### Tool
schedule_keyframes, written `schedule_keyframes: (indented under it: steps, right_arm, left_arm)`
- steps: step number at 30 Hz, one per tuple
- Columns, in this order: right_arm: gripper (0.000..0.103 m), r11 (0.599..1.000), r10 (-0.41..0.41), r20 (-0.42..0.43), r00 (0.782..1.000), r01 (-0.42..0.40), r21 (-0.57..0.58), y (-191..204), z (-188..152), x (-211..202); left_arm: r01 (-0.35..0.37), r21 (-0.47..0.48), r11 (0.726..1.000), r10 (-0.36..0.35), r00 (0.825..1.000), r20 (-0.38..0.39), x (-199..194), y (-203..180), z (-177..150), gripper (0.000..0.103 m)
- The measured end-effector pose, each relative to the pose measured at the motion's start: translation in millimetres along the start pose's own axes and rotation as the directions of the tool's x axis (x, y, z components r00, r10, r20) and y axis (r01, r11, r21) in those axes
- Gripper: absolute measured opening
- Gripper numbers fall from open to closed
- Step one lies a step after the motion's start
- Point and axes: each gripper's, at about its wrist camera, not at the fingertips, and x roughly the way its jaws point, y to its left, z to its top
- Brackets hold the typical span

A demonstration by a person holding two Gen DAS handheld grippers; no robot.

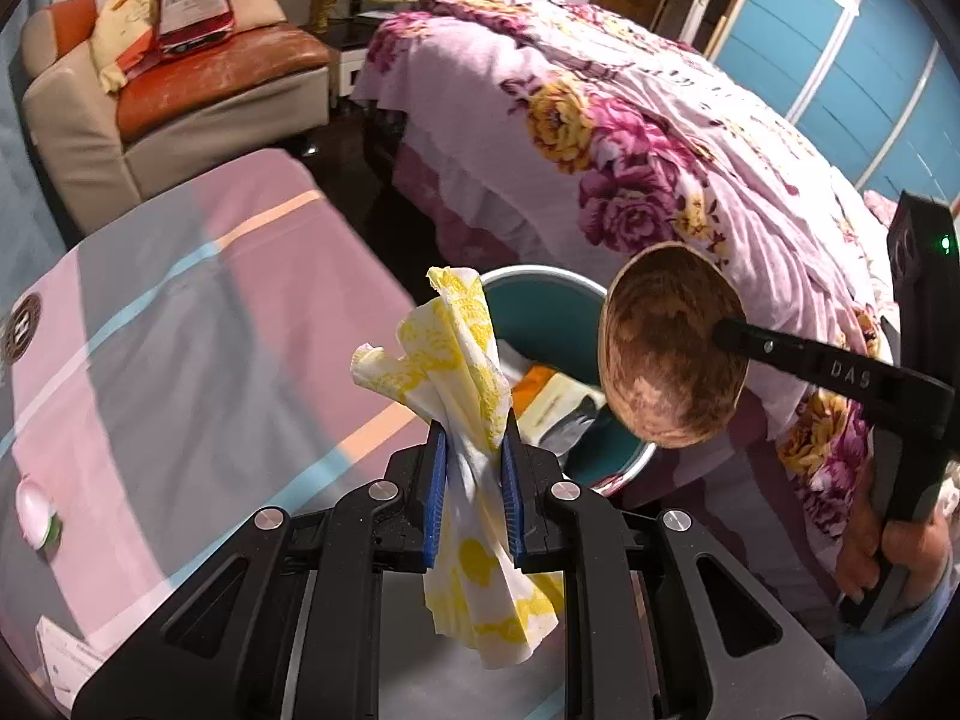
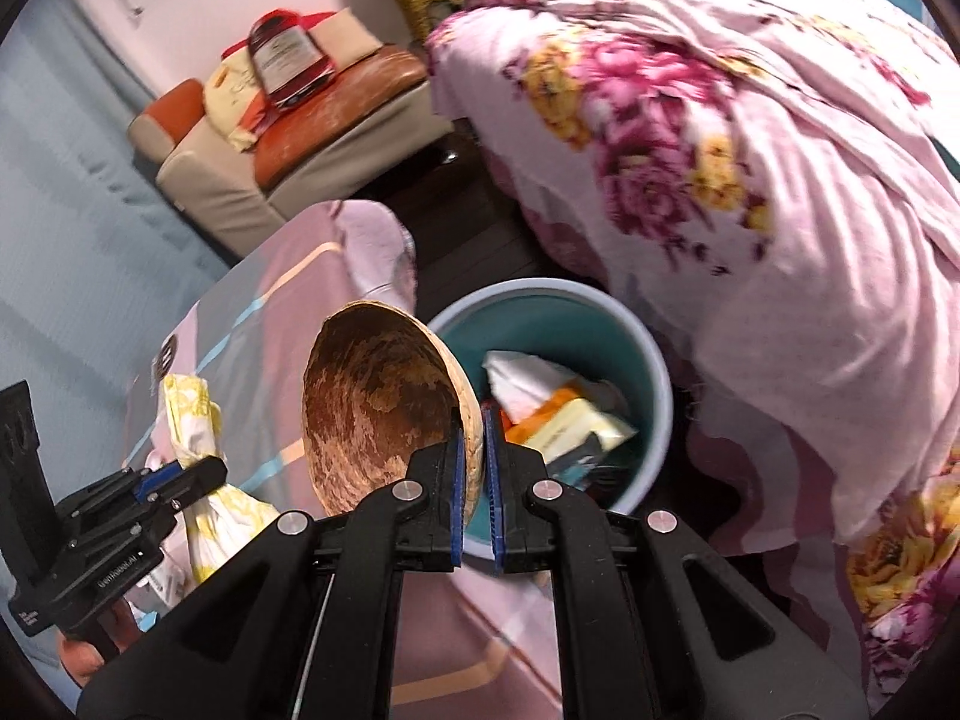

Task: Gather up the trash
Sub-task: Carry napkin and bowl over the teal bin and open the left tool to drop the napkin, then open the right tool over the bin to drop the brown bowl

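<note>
Holding two pieces of rubbish near the round teal bin with a pale rim (image 2: 657, 414), the person looks partway done: paper and packets already lie inside. The left gripper (image 1: 474, 468) is clamped on a crumpled white-and-yellow paper napkin (image 1: 459, 360) at centre frame; the right gripper (image 2: 474, 456) pinches the rim of a brown coconut-shell half (image 2: 375, 402). Both remain undropped. At lower left of the right view the left tool reads "GenRobot.AI"; "DAS" shows on the right finger (image 1: 828, 369).

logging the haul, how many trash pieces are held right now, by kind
Crumpled yellow-and-white paper napkin, in the left hand-held gripper: 1
Brown coconut-shell half, in the right hand-held gripper: 1
Total: 2
</note>
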Motion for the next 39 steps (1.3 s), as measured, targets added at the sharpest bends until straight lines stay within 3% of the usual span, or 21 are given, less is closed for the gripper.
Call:
schedule_keyframes:
  steps: [12,22,25,27,29,35,39]
  right_arm:
    - [0.007,0.996,-0.048,-0.004,0.999,0.048,0.076,-56.2,8.8,4.5]
    - [0.008,0.992,-0.076,-0.018,0.997,0.077,0.096,-75.1,15.6,10.7]
    - [0.008,0.992,-0.084,-0.019,0.996,0.085,0.092,-74.1,18.2,12.2]
    - [0.008,0.992,-0.086,-0.021,0.996,0.088,0.091,-74.4,20.6,13.7]
    - [0.008,0.992,-0.09,-0.022,0.996,0.092,0.09,-74.1,20.9,14.2]
    - [0.009,0.991,-0.1,-0.034,0.994,0.102,0.091,-72.8,20.9,18.7]
    - [0.011,0.99,-0.104,-0.045,0.994,0.108,0.086,-69.5,23.2,24.9]
  left_arm:
    - [0.04,0.035,0.999,-0.038,0.998,-0.048,48.9,-42.4,25.4,0.017]
    - [0.055,0.032,0.998,-0.052,0.994,-0.092,77.9,-48.2,31.9,0.018]
    - [0.055,0.038,0.998,-0.051,0.994,-0.097,81.8,-50.0,32.9,0.027]
    - [0.053,0.035,0.998,-0.049,0.994,-0.098,83.9,-49.1,33.6,0.042]
    - [0.038,0.032,0.999,-0.035,0.996,-0.082,83.4,-47.6,34.3,0.067]
    - [0.013,0.022,1.0,-0.011,0.997,-0.071,82.5,-40.2,32.9,0.084]
    - [0.008,0.004,1.0,-0.008,0.997,-0.075,82.3,-32.3,30.2,0.087]
